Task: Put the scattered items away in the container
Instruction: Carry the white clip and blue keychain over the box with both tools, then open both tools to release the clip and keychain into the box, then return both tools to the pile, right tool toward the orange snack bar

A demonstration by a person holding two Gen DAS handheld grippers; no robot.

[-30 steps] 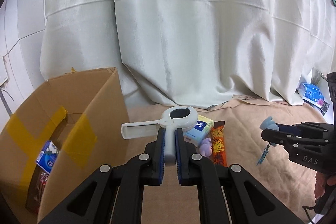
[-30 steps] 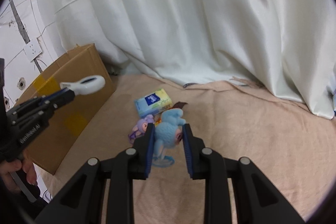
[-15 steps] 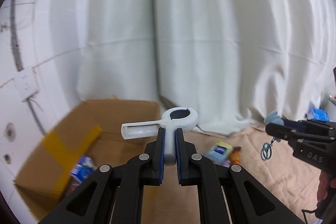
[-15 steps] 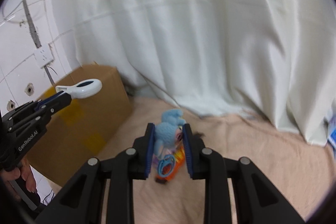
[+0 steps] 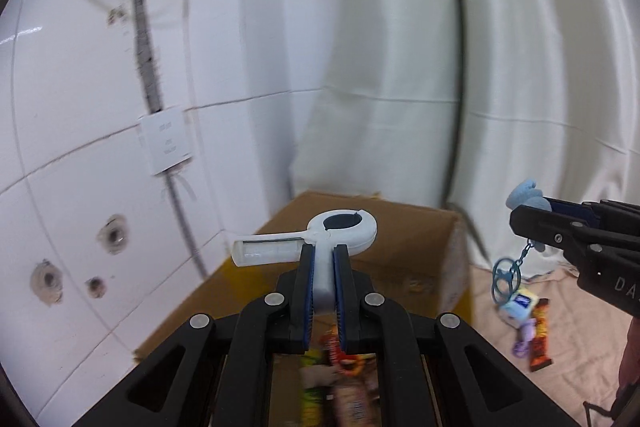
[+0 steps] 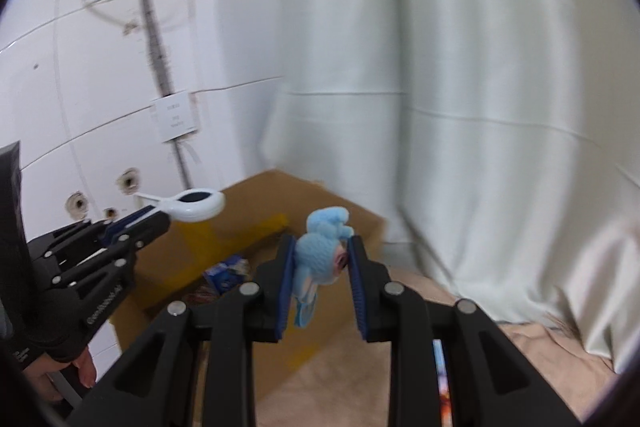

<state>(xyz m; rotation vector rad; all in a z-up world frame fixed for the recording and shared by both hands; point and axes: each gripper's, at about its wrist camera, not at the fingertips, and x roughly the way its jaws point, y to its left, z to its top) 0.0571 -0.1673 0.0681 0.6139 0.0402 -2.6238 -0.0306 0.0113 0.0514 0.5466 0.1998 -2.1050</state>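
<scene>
Left wrist view: left tongs clench a white plastic clip; right tongs clench a fuzzy blue plush keychain over the cardboard box.

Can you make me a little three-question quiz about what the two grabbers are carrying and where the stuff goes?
1. True or false: the left gripper is shut on a white plastic clamp with a ring-shaped head.
2. What does the right gripper hold? A) a red apple B) a fluffy light-blue plush toy keychain C) a green cup
3. Fill in: the open brown ______ box with yellow tape already holds some packets.

Key
1. True; its pads press the clamp's handle.
2. B; a blue ring dangles from it in the left wrist view.
3. Cardboard.
</scene>
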